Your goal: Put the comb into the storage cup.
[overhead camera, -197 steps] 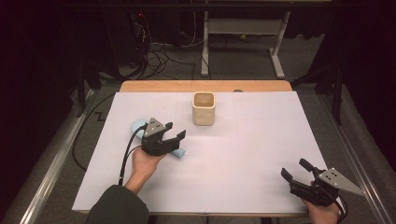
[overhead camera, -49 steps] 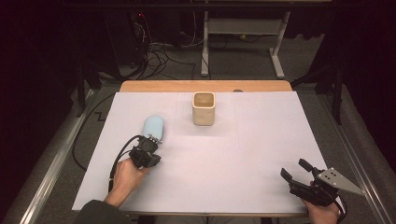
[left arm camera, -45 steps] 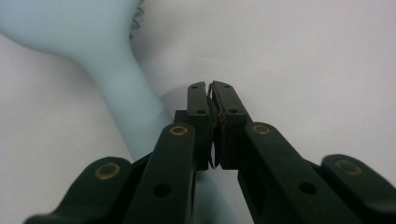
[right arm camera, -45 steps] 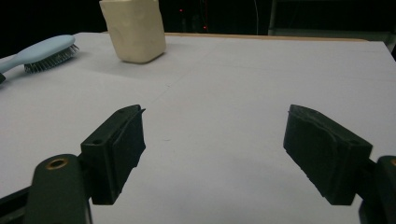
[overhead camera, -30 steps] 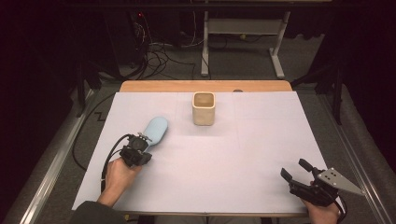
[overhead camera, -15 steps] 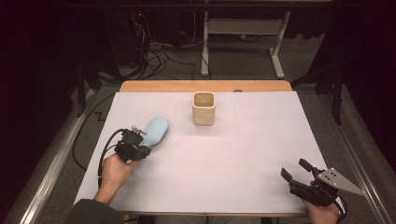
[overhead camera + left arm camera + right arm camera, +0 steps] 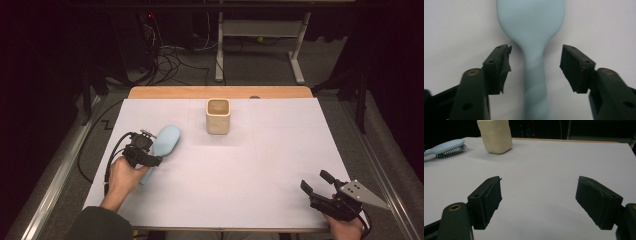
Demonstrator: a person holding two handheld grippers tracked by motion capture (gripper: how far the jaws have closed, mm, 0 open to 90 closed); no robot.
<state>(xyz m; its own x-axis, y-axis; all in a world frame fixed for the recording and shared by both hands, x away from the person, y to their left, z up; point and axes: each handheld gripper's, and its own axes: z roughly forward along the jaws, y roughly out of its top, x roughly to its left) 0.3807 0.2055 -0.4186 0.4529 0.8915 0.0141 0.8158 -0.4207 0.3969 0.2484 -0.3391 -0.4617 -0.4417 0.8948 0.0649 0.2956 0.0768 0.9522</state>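
The pale blue hairbrush [image 7: 162, 144] lay flat on the left side of the counter [image 7: 260, 170], bristles down, well left of the cream cup [image 7: 218, 116] standing farther back. The left gripper [image 7: 535, 66] had just been opened, its jaws standing apart on either side of the handle without touching it. For a clean release, the gripper was best drawn straight back along the handle so the brush was not nudged, while the right gripper [image 7: 537, 202] was held open and empty at the near right corner.

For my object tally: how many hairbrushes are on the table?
1: the light blue hairbrush lies bristles down at the table's left, between the left hand-held gripper's open jaws.
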